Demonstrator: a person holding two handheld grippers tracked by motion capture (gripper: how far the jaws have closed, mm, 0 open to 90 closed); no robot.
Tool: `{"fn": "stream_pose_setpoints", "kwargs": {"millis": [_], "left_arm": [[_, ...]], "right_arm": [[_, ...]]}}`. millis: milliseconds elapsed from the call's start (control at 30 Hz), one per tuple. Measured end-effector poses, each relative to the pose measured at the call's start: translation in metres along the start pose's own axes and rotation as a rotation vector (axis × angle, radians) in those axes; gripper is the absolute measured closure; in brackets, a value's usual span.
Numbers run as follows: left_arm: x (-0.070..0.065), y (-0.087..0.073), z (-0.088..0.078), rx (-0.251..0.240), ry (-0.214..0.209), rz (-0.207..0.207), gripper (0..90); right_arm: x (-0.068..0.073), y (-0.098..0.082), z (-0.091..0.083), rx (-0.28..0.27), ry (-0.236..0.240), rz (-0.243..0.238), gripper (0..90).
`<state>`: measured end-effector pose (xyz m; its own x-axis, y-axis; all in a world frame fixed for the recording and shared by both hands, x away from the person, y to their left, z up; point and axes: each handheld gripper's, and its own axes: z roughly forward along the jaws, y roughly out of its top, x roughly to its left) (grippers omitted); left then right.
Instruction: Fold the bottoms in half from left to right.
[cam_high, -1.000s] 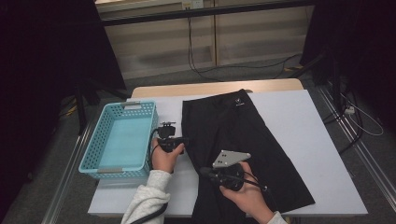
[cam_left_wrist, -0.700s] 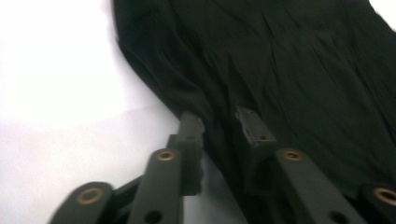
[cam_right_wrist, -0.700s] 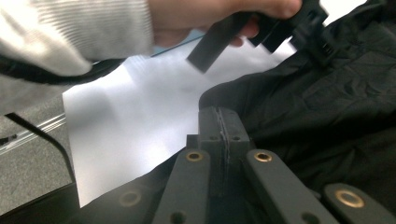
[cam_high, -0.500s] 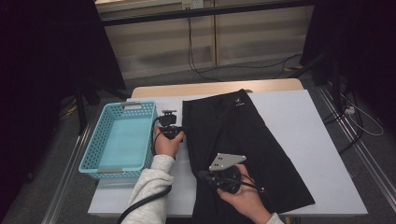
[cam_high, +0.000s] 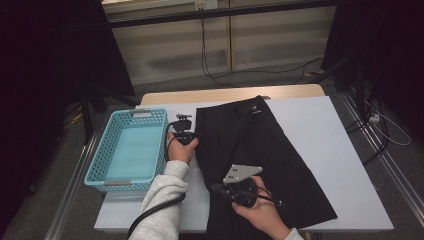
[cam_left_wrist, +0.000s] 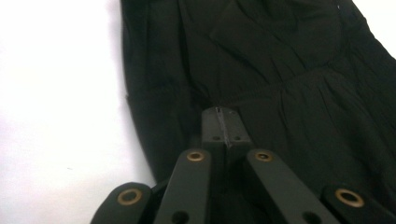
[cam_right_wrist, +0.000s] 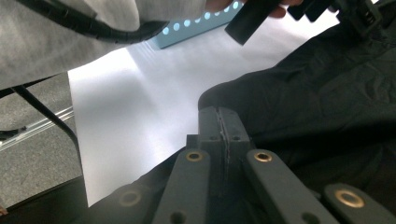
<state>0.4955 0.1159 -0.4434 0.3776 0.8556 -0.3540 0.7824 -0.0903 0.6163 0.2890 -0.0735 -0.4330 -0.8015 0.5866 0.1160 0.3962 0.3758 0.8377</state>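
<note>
Pinching, I see left fingers (cam_left_wrist: 224, 127) pressed together, having just closed; whether cloth sits between them I cannot tell, black garment (cam_high: 255, 150) beneath them. Left gripper (cam_high: 182, 131) at garment's left edge, beside blue basket (cam_high: 100, 165). My right gripper (cam_high: 240, 189) fingers (cam_right_wrist: 223, 126) pressed together too, at garment's near left edge; a fold caught there, cannot tell. Garment spread flat across white counter (cam_high: 325, 140), basket just left of it, grey sleeve (cam_high: 160, 200) between.

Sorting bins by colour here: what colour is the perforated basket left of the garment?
Light blue basket, clearest in the high view.
</note>
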Motion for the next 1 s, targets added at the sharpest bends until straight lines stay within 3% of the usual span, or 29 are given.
{"fn": "stream_pose_setpoints", "kwargs": {"millis": [133, 300, 400, 533, 700, 800, 1000], "left_arm": [[0.004, 0.011, -0.012, -0.013, 0.036, -0.005, 90.0], [0.007, 0.02, -0.021, -0.012, 0.045, -0.005, 90.0], [0.006, 0.015, -0.018, -0.003, 0.046, 0.001, 89.4], [0.004, 0.005, -0.017, 0.029, 0.039, -0.019, 69.7], [0.002, -0.006, -0.02, 0.034, 0.054, -0.029, 56.6], [0.004, -0.013, -0.017, 0.048, 0.054, -0.05, 51.4], [0.003, -0.02, -0.007, 0.058, 0.001, -0.086, 52.6]], "right_arm": [[0.0, 0.003, 0.0, -0.005, 0.009, 0.0, 89.6], [0.001, 0.008, 0.0, -0.017, 0.022, 0.008, 89.6], [0.0, 0.008, 0.0, -0.019, 0.022, 0.013, 89.6], [-0.002, 0.006, -0.003, -0.023, 0.011, 0.013, 89.6], [-0.003, 0.004, -0.008, -0.024, 0.0, 0.013, 89.6], [-0.004, 0.002, -0.012, -0.023, -0.009, 0.019, 89.6], [-0.005, 0.003, -0.021, -0.051, -0.022, 0.026, 89.6]]}}
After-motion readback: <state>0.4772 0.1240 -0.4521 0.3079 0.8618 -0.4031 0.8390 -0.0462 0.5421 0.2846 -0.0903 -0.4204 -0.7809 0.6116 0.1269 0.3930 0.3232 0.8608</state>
